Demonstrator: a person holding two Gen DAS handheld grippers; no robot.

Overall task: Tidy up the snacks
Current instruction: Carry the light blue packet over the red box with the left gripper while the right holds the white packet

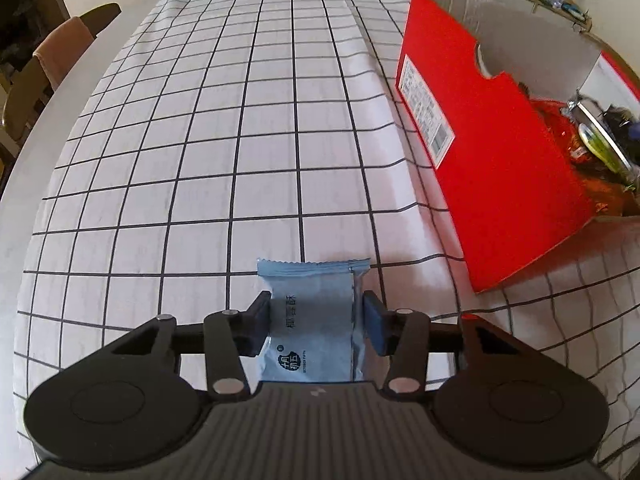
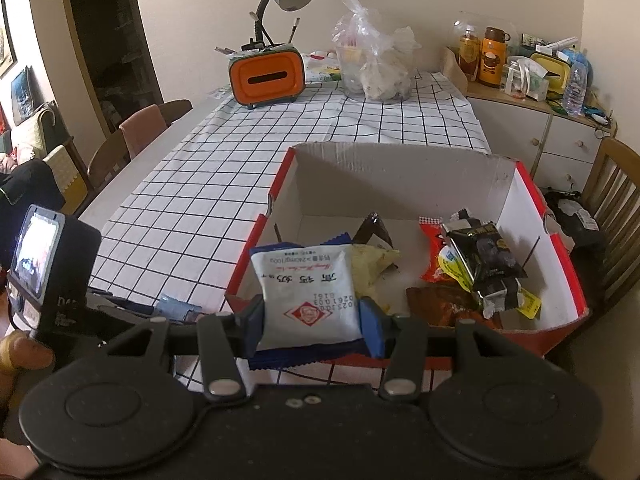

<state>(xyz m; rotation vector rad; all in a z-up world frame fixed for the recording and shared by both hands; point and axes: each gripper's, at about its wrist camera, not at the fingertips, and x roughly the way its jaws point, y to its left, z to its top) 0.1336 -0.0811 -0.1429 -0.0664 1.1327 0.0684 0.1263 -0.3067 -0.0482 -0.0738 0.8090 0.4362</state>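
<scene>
Two snack packets are being handled at once. The left gripper point(image 1: 316, 326), tilting steeply down at the checked bench point(image 1: 200, 160), is straddling a pale blue packet point(image 1: 314, 320) lying just beside the red box point(image 1: 500, 168); its pads look to be touching the packet's sides, so a pickup is probably beginning. The right gripper point(image 2: 312, 326) is clamping a white packet point(image 2: 310, 300) and pointing down over the box's near rim, above other snacks point(image 2: 476, 268). Next, judging by this, the white packet needs releasing inside, and the blue one lifting across.
</scene>
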